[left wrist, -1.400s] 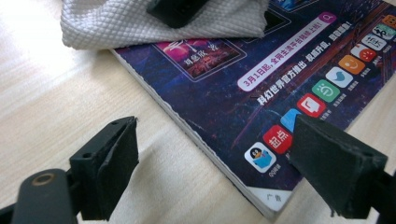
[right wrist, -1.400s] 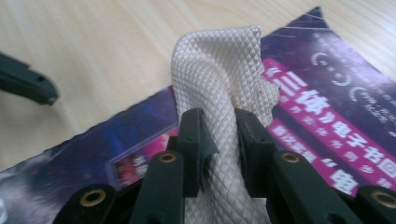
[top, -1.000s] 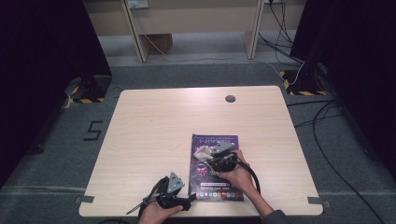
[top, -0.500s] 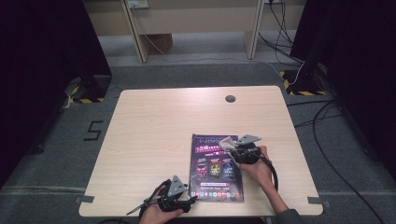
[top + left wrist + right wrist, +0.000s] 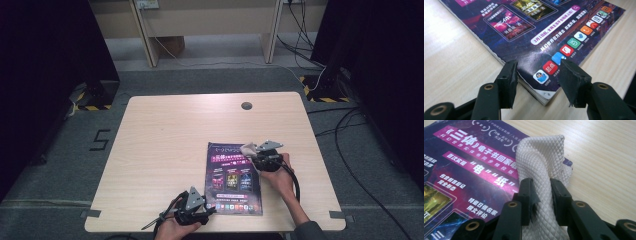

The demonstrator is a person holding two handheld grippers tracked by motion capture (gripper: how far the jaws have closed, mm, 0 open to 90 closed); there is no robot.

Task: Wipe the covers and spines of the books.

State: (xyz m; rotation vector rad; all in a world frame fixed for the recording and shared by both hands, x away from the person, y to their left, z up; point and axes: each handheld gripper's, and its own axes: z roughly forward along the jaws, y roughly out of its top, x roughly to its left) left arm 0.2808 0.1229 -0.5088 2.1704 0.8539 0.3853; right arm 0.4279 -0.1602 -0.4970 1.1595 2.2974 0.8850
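A dark purple magazine (image 5: 234, 177) lies flat on the wooden table (image 5: 175, 130), toward its front right. My right gripper (image 5: 256, 153) is shut on a white quilted cloth (image 5: 247, 148) that rests on the magazine's far right corner. In the right gripper view the cloth (image 5: 541, 152) bulges up between the jaws of that gripper (image 5: 541, 188), over the cover (image 5: 461, 170). My left gripper (image 5: 210, 209) sits at the near left corner. Its jaws have just been closing, and in the left gripper view the gripper (image 5: 537, 73) straddles that corner of the magazine (image 5: 536, 30) with a gap still showing.
A round cable hole (image 5: 246, 105) sits near the table's far edge. Cables (image 5: 350, 120) run across the floor on the right. A figure 5 (image 5: 100, 140) is taped on the floor at the left. Table legs and a cardboard box (image 5: 170, 45) stand beyond.
My right gripper has carried the cloth from the middle of the cover to its far right corner. The left hand has stayed at the near left corner.
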